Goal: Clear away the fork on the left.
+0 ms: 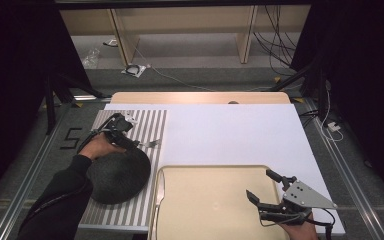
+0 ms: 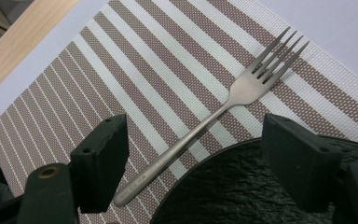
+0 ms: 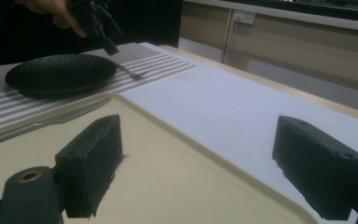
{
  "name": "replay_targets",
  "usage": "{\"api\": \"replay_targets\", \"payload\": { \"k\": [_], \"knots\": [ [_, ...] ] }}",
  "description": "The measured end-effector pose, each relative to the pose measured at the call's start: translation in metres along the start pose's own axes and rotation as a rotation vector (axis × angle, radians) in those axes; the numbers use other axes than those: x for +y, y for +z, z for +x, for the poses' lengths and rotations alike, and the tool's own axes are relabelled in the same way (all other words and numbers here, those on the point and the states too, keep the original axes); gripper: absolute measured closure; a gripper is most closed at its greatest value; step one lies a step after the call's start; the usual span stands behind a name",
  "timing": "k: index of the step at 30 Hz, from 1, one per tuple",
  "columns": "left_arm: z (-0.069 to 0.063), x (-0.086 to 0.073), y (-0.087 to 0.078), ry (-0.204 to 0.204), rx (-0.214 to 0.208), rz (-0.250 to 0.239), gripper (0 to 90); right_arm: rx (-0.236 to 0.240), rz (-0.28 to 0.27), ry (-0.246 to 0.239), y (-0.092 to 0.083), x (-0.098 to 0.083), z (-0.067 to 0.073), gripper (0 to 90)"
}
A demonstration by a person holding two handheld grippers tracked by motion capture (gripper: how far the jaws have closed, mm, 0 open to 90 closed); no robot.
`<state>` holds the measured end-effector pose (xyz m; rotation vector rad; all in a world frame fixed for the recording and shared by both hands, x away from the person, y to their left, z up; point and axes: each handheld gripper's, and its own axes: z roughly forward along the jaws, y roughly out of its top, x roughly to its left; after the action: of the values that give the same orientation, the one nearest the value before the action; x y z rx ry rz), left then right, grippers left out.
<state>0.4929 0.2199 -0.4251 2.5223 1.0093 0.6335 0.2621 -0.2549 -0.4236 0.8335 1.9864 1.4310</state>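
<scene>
Your left gripper point(image 1: 132, 136) hovers over the striped placemat point(image 1: 150, 125) at the left of the surface, its jaws standing wide with nothing clamped between them. In the left gripper view the fork point(image 2: 214, 119) lies flat on the placemat point(image 2: 135, 60) between those open jaws, untouched, tines pointing up and to the right, handle end running down toward the left jaw. Just beside the handle sits the rim of the black plate point(image 2: 251, 186), whose textured surface lies under the right jaw.

From the high view, the fork point(image 1: 151, 144) rests at the far edge of the black plate point(image 1: 117, 175), with your left hand point(image 1: 97, 146) above the plate's far rim. Your right gripper point(image 1: 265, 186) is held over the beige tray point(image 1: 205, 200) near the front of the surface, jaws also spread wide and empty; the right gripper view shows bare tray point(image 3: 177, 177) between them. A knife point(image 1: 159, 190) lies along the tray's left rim. White sheeting point(image 1: 240, 135) covers the surface beyond.
</scene>
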Motion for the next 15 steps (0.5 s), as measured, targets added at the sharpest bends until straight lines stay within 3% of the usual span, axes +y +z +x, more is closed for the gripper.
{"api": "replay_targets", "payload": {
  "k": [5, 9, 15],
  "knots": [
    [0.004, 0.006, 0.007, 0.013, -0.021, 0.029, 26.0, 0.000, -0.004, 0.004, 0.000, 0.000, 0.000, 16.7],
    [0.007, 0.011, 0.013, 0.053, -0.032, 0.068, 27.2, 0.000, -0.006, 0.004, 0.000, 0.000, 0.000, 16.7],
    [0.010, 0.017, 0.020, 0.079, -0.057, 0.104, 28.6, 0.002, -0.005, 0.004, 0.001, 0.000, 0.000, 16.8]
  ]
}}
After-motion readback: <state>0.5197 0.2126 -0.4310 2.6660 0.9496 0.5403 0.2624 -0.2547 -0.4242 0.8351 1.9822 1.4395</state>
